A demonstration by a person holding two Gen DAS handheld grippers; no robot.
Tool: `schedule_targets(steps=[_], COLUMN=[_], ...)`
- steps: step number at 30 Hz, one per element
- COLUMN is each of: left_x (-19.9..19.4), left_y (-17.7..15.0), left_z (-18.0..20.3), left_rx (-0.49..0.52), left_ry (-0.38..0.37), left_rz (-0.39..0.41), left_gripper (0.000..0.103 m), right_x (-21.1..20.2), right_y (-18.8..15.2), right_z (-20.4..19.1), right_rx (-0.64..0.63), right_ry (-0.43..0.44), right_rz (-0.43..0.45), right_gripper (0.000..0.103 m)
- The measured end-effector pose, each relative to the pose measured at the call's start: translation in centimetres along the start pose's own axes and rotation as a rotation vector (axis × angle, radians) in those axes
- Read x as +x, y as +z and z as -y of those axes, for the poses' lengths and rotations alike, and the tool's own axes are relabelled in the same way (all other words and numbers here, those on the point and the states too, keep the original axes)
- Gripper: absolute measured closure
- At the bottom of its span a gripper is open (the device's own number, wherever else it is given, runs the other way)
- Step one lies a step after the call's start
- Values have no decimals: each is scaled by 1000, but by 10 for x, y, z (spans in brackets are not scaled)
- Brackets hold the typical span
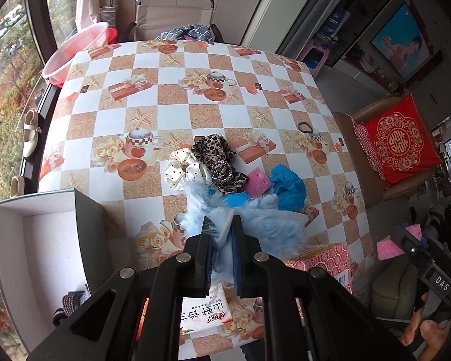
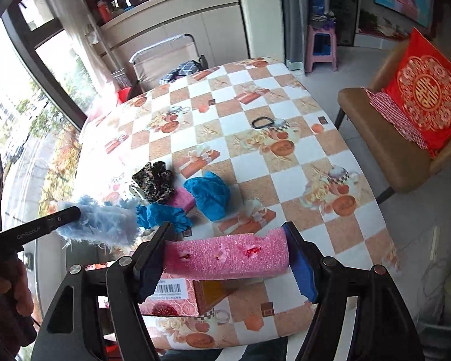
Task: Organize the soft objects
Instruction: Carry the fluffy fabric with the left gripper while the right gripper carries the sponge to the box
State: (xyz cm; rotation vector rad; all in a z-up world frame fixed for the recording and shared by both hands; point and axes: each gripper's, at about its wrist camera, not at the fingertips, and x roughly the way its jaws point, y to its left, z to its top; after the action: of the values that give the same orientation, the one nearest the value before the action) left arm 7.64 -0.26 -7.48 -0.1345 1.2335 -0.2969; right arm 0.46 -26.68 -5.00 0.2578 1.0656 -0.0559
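My left gripper (image 1: 221, 222) is shut on a fluffy light-blue piece (image 1: 264, 222) and holds it above the table; it also shows in the right wrist view (image 2: 102, 219). My right gripper (image 2: 225, 240) is shut on a long pink sponge (image 2: 225, 255), held above a pink patterned box (image 2: 171, 297). On the table lie a leopard-print scrunchie (image 1: 216, 156), a cream dotted scrunchie (image 1: 183, 171), a small pink sponge (image 1: 257, 182), blue cloth pieces (image 1: 288, 186) and a black hair tie (image 1: 305, 127).
An open white box (image 1: 42, 240) stands at the table's near left. A tissue pack (image 1: 204, 316) lies under my left gripper. The pink patterned box (image 1: 324, 261) is at the near right. A chair with a red cushion (image 2: 427, 96) stands right of the table.
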Motion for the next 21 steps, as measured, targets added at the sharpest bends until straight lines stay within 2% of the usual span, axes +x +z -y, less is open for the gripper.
schedule_targets(steps=[9, 21], left_x=[-22, -44], left_y=[-21, -44], left_z=[-25, -50], left_rx=[-139, -219], left_ry=[60, 86], left_rz=[45, 88], left_gripper=[91, 91], right_x=[23, 36], right_y=[33, 33], right_z=[-45, -116], right_rx=[-190, -363], right_ry=[79, 155], right_rz=[-61, -113], right_gripper=[30, 30])
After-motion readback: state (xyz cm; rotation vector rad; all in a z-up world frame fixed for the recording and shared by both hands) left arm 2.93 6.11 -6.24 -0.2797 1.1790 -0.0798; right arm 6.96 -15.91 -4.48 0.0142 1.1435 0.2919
